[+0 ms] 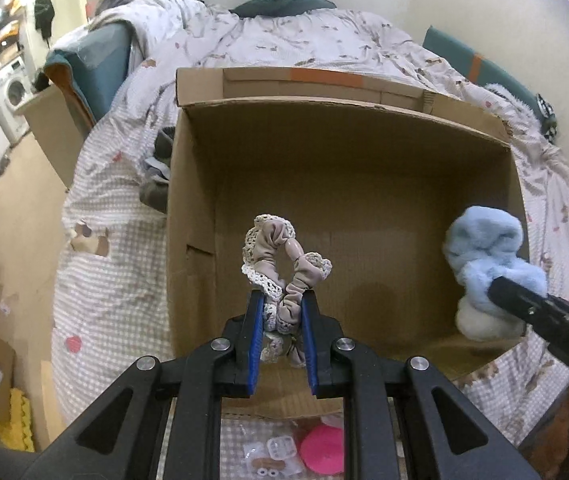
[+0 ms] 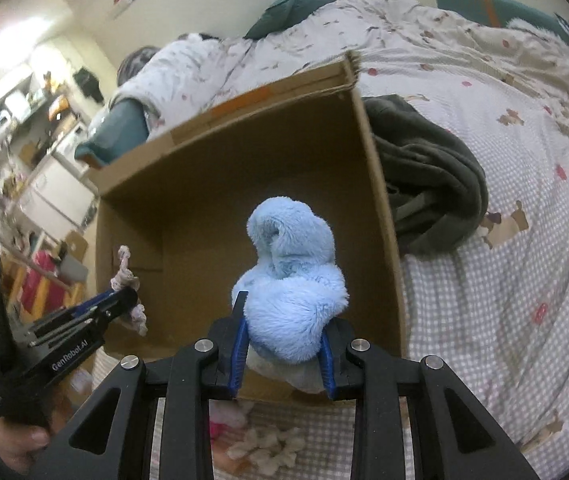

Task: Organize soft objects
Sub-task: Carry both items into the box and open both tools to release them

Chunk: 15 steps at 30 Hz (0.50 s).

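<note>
An open cardboard box (image 1: 340, 152) sits on the gingham bed quilt (image 2: 504, 288). Above its opening, the right gripper (image 2: 282, 332) clamps a fluffy blue scrunchie (image 2: 292, 280), and the left gripper (image 1: 283, 320) pinches a beige lace-trimmed scrunchie (image 1: 284, 264).

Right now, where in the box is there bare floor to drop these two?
The cardboard box floor looks bare across the middle and toward the back wall. Crowded: the beige lace scrunchie at front centre and the blue fluffy scrunchie by the right wall.
</note>
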Motion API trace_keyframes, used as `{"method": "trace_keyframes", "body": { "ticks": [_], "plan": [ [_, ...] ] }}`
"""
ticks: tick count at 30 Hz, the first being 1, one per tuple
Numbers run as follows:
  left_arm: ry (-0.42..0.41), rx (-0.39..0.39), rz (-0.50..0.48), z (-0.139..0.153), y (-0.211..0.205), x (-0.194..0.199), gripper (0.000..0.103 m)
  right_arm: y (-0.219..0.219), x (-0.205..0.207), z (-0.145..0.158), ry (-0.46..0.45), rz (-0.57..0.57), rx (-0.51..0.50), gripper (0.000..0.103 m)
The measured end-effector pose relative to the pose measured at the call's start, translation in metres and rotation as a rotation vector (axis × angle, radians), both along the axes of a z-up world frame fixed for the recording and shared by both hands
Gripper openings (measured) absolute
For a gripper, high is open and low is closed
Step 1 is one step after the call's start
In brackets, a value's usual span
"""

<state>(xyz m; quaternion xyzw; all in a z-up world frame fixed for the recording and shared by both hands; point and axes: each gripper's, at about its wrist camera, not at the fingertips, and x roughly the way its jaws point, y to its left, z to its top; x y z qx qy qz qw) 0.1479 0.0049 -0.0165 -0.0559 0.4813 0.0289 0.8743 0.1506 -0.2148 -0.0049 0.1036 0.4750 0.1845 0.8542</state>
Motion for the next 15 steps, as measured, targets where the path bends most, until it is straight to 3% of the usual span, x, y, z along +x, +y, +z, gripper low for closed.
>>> {"method": "trace_keyframes", "body": {
  "ticks": [6, 15],
  "plan": [
    [0.003, -0.034, -0.01, -0.003, -0.001, 0.002, 0.016, 0.008, 0.003, -0.003, -0.021, 0.02, -0.033, 0.032],
    [-0.036, 0.004, -0.045, 0.001, -0.011, -0.003, 0.016, 0.01, 0.002, -0.002, -0.047, 0.027, -0.056, 0.032]
  ]
}}
